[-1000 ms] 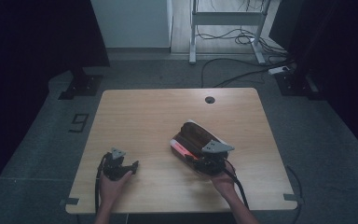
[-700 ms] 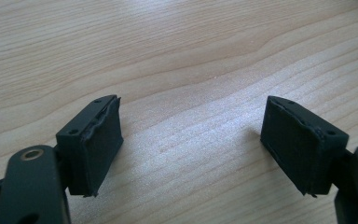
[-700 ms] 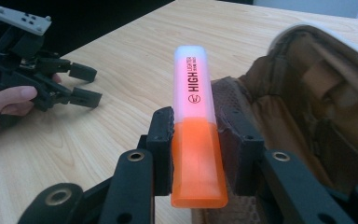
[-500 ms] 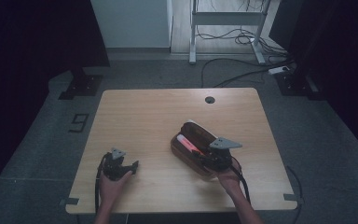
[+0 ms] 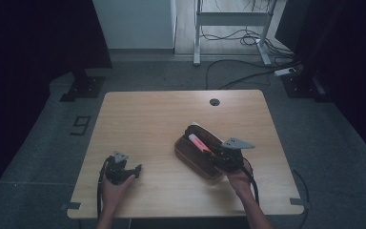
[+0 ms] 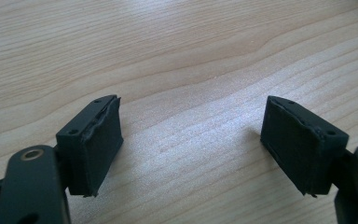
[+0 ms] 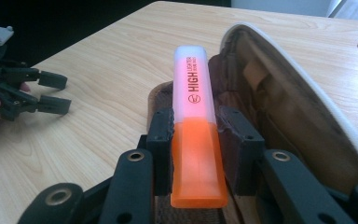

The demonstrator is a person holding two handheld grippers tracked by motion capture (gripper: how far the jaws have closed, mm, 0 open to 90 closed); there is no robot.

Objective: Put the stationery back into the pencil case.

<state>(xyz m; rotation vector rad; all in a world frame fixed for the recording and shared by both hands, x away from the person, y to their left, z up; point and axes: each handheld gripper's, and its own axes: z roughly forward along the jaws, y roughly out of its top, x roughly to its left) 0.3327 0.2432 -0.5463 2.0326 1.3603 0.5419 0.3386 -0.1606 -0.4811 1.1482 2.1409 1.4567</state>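
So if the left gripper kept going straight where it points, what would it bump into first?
Probably just the bare wooden table. The left gripper has open fingers angled down at it, nothing lying between.

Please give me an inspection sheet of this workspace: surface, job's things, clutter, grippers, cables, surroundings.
Surface: light wooden table, with a round hole near the far edge.
Job's things: orange highlighter with a clear cap, held over an open brown case lying on the table.
Clutter: nothing seen.
Grippers: right gripper shut on the highlighter's orange body; left gripper open, nothing between the jaws, low over bare wood near the front left.
Cables: one black cable trails from each gripper toward the person; more cables lie on the floor behind the table.
Surroundings: grey floor, metal frame at the back, dark sides.
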